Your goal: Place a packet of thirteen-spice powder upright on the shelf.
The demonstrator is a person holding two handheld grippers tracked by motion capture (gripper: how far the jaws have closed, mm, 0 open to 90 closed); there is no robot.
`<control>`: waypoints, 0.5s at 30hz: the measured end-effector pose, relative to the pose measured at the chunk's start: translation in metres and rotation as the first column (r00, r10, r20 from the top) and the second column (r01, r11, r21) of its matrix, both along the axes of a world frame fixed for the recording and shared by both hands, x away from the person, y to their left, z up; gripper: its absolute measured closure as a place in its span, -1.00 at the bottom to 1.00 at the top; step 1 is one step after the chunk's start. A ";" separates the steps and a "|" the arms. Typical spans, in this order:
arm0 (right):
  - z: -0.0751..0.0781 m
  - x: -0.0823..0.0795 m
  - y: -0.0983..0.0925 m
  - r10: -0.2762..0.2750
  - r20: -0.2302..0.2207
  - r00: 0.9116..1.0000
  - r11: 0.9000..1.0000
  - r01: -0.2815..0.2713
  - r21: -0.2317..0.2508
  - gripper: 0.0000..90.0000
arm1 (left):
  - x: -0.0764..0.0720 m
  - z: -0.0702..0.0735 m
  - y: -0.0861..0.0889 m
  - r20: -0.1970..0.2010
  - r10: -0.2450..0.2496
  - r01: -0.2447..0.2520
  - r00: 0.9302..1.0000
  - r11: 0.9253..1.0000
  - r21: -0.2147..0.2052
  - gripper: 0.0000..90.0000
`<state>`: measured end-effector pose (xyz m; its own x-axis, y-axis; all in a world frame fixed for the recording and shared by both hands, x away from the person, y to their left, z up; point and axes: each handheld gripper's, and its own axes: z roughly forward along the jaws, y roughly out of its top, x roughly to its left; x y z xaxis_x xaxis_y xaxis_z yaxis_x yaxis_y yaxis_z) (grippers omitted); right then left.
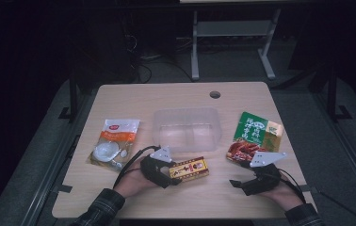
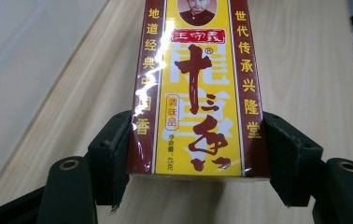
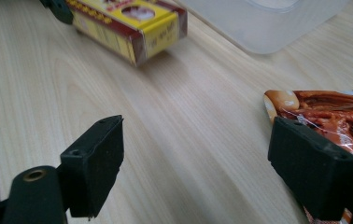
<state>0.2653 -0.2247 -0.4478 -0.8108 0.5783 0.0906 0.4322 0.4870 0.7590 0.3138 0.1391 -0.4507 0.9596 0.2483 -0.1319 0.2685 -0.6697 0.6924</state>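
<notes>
A yellow and dark red box (image 1: 191, 169) with Chinese print lies on the wooden table (image 1: 133, 101) near its front middle. My left gripper (image 1: 173, 176) is shut on the box's near end. In the left gripper view the box (image 2: 195, 93) runs away from the camera, with a black pad (image 2: 114, 154) pressed on each long side. My right gripper (image 1: 237, 183) rests low at the front right, open and holding nothing. In the right gripper view the gripper (image 3: 195, 158) has bare wood between its jaws, and the box (image 3: 132, 23) lies farther off at the top left.
A clear plastic container (image 1: 187, 113) stands in the table's middle, just behind the box. A white and orange packet (image 1: 114, 141) lies at the left. A green packet with a meat picture (image 1: 256, 136) lies at the right, beside my right gripper. A round hole (image 1: 215, 94) sits near the far edge.
</notes>
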 end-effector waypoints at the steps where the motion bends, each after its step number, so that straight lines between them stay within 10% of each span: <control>1: 0.000 0.000 0.000 0.002 0.002 1.000 1.000 -0.002 -0.002 -0.61 | 0.000 0.002 0.002 0.000 0.001 -0.001 1.000 1.000 -0.017 -0.28; 15: 0.008 0.000 0.013 0.090 -0.035 0.995 0.995 -0.088 0.042 -0.68 | -0.018 0.021 0.022 0.010 -0.001 0.002 1.000 0.996 -0.093 -0.28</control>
